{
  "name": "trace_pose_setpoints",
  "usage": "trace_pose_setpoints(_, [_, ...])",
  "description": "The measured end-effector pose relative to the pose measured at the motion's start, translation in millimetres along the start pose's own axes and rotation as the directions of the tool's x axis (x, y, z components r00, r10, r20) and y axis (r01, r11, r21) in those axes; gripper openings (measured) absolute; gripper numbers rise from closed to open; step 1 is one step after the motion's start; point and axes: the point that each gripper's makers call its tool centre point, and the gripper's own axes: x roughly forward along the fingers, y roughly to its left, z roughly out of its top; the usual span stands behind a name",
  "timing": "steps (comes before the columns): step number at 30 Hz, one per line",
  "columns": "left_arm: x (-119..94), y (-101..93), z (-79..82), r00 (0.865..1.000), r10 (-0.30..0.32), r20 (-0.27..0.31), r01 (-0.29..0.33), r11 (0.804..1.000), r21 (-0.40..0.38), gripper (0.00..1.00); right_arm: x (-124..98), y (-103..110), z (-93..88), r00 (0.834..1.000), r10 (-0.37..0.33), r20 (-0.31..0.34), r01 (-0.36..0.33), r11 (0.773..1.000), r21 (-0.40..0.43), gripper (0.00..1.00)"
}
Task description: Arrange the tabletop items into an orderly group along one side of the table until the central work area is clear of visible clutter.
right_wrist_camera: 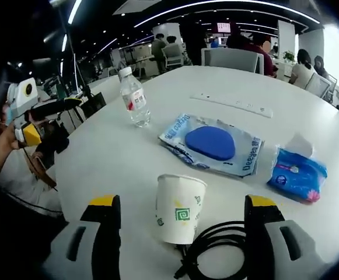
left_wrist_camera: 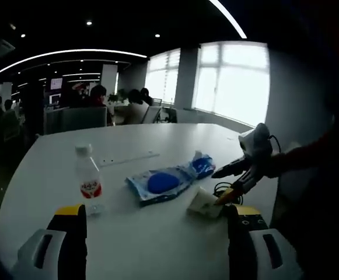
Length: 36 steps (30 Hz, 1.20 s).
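A clear water bottle (left_wrist_camera: pixel 88 178) (right_wrist_camera: pixel 135 98) with a red label stands upright on the white table (left_wrist_camera: pixel 157 245). Beside it lie a wipes pack with a blue lid (left_wrist_camera: pixel 160 184) (right_wrist_camera: pixel 211 144) and a small blue tissue pack (left_wrist_camera: pixel 201 165) (right_wrist_camera: pixel 297 172). A white paper cup (left_wrist_camera: pixel 204 204) (right_wrist_camera: pixel 179 216) stands by a coiled black cable (left_wrist_camera: pixel 222 188) (right_wrist_camera: pixel 216 248). My right gripper (left_wrist_camera: pixel 217 186) (right_wrist_camera: pixel 182 201) is open, the cup close ahead between its jaws, untouched as far as I can tell. My left gripper (left_wrist_camera: pixel 157 227) (right_wrist_camera: pixel 44 119) is open with nothing in it, nearest the bottle.
A long white power strip (left_wrist_camera: pixel 128 158) (right_wrist_camera: pixel 233 103) lies farther back on the table. Grey chairs (right_wrist_camera: pixel 233 58) and seated people (left_wrist_camera: pixel 99 96) are beyond the far edge. The table's curved edge (right_wrist_camera: pixel 70 169) runs close to the person holding the grippers.
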Motion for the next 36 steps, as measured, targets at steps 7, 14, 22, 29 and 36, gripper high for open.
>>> trace_pose_setpoints(7, [-3, -3.1, 0.1, 1.0, -0.01, 0.024, 0.01, 1.0, -0.006, 1.0, 17, 8, -5.8, 0.999, 0.005, -0.052, -0.007, 1.0, -0.025, 0.8])
trace_pose_setpoints(14, [-6, -7.6, -1.6, 1.0, -0.022, 0.022, 0.022, 1.0, -0.007, 0.94, 28, 17, -20.8, 0.992, 0.05, -0.117, -0.05, 0.999, 0.003, 0.7])
trace_pose_setpoints(22, [-7, -10.1, -5.5, 0.998, -0.059, 0.027, 0.059, 0.998, -0.016, 0.79, 27, 23, -23.5, 0.99, 0.068, -0.121, -0.067, 0.998, 0.011, 0.61])
trace_pose_setpoints(29, [-4, -8.5, -13.0, 0.995, -0.096, 0.018, 0.096, 0.995, -0.022, 0.68, 29, 19, -28.2, 0.989, 0.057, -0.136, -0.059, 0.998, -0.01, 0.52])
trace_pose_setpoints(36, [1, -13.8, -17.5, 0.991, -0.134, 0.001, 0.134, 0.991, -0.011, 0.6, 37, 19, -35.2, 0.985, 0.04, -0.167, -0.047, 0.998, -0.037, 0.42])
